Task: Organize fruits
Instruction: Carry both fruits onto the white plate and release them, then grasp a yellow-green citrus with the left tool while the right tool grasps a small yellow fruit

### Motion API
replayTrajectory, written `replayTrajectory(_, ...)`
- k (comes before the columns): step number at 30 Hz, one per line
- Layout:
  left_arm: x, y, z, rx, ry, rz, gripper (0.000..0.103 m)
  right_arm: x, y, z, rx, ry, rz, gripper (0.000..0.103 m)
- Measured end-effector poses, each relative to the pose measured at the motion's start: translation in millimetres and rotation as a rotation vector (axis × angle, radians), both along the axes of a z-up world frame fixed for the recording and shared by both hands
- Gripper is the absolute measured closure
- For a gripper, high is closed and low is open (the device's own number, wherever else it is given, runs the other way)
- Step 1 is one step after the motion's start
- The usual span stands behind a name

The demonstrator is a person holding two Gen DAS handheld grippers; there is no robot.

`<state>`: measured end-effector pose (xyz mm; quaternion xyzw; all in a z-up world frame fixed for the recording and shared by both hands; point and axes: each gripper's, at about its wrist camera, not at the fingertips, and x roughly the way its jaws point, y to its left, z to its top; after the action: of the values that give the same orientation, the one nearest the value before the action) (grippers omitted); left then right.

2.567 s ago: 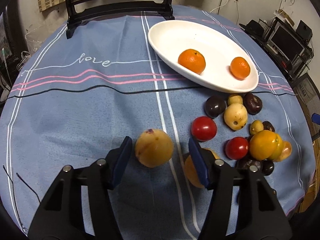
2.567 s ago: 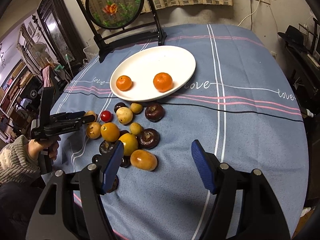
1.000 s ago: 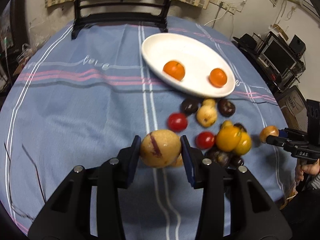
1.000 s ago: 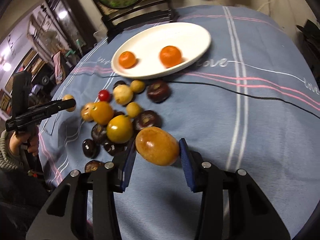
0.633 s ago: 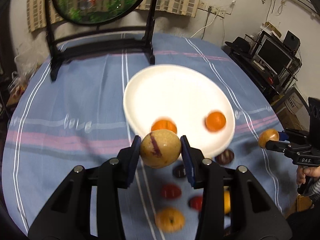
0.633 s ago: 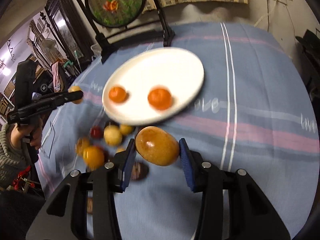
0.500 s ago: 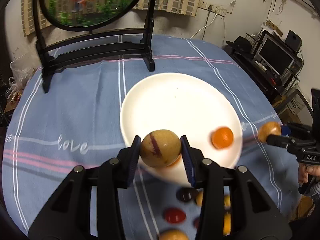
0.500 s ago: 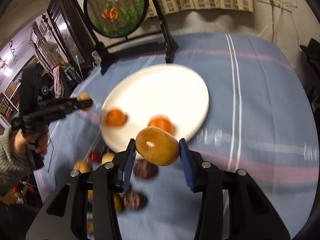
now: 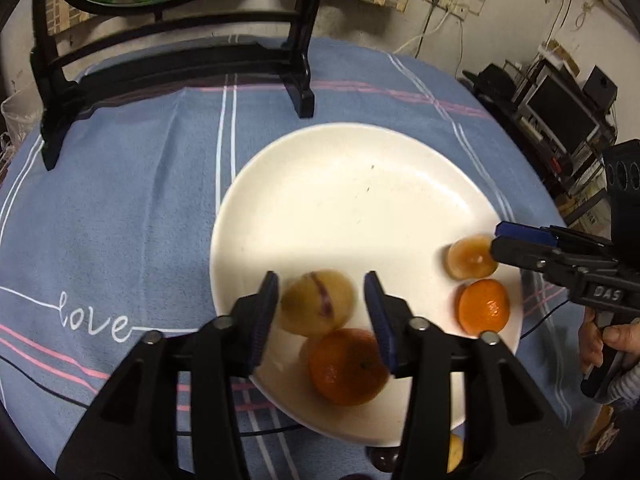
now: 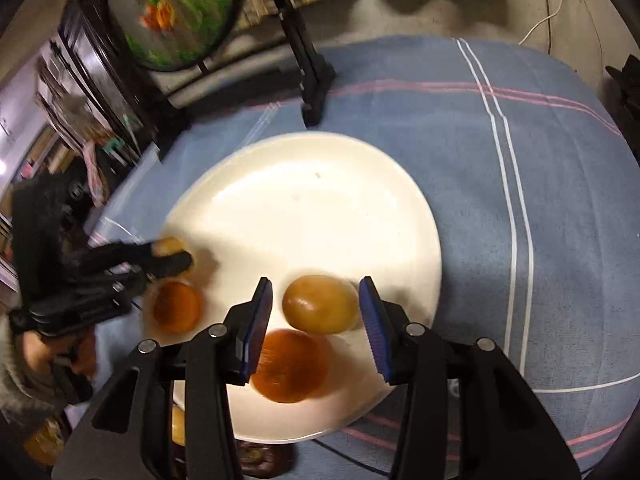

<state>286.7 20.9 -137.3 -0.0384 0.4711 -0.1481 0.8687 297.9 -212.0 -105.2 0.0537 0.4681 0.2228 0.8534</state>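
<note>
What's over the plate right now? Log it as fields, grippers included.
Plate: round white ceramic plate, on blue striped tablecloth
Already on plate: two round orange mandarins
Left gripper: jaws opening; yellow purple-streaked round fruit between them, above plate
Right gripper: jaws opening; amber oval fruit between them, above plate

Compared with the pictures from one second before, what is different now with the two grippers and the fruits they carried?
Both grippers came from the fruit pile to over the white plate. The left gripper is opening its jaws around the yellow fruit with a purple stripe; the right gripper is opening around the amber-yellow fruit. Both fruits, clamped before, are now free on the plate. The two tangerines stay on the plate.
</note>
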Motion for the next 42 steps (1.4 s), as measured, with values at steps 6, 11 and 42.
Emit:
replayTrajectory(6, -30.3, 8.0, 30.1, -0.002, -0.056, 0.028, 0.045, -32.5, -7.6, 40.0, 0.05, -0.087, -0.017, 0.036)
replayTrajectory(11, -85.1, 23.8, 35.4, 0.003, -0.047, 0.064, 0.04, -89.4, -17.1, 39.4, 0.054, -0.059, -0.03, 0.036)
replayTrajectory(42, -213.8, 12.4, 3.3, 0.105, 0.001, -0.008, 0.032, -205.0, -7.7, 26.7, -0.041, 0.023, 0.061, 0.031)
